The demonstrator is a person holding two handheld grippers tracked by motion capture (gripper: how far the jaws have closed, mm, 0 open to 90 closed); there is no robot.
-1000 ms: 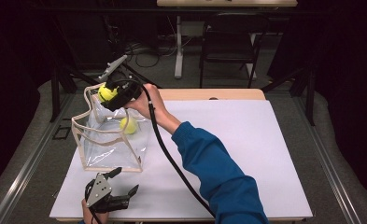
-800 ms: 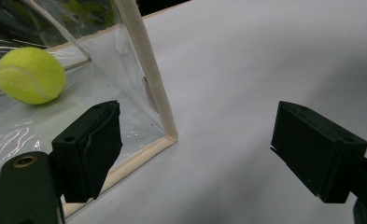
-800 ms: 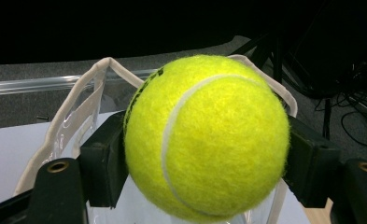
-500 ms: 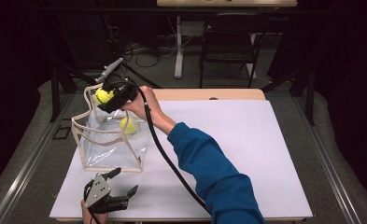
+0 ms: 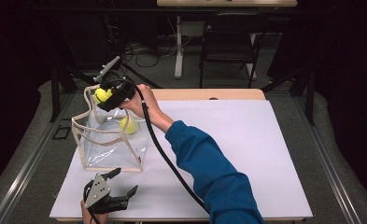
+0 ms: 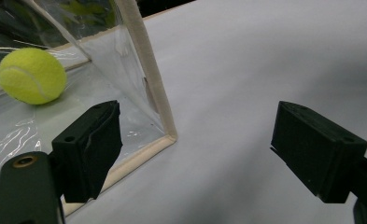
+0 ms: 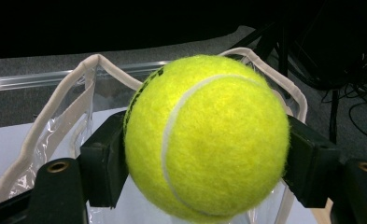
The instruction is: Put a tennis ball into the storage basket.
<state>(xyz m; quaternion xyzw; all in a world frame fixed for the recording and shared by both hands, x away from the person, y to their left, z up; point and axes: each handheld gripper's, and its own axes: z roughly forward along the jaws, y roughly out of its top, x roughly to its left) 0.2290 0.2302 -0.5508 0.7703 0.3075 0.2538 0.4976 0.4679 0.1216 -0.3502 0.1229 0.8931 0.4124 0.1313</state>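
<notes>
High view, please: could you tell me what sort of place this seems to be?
Probably a lab or studio set up for recording: a white-covered table in a dark room, loose cables on the floor behind it, and a desk leg and chair beyond.

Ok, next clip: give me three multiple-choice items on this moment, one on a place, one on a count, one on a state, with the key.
1. Where is the tennis ball that the right gripper holds?
A. Above the open top of the clear bag
B. On the white table beside the bag
C. On the floor

2. How many tennis balls are in view?
A. One
B. Two
C. Four

3. How do the left gripper's jaws stand?
A. Closed on the bag's trim
B. Closed on a ball
C. Open, holding nothing

Key: 1 A, the right gripper view shows the bag's rim just below the held ball. 2 B, a second ball lies inside the bag. 3 C, the left gripper view shows only bare table between its jaws.
</notes>
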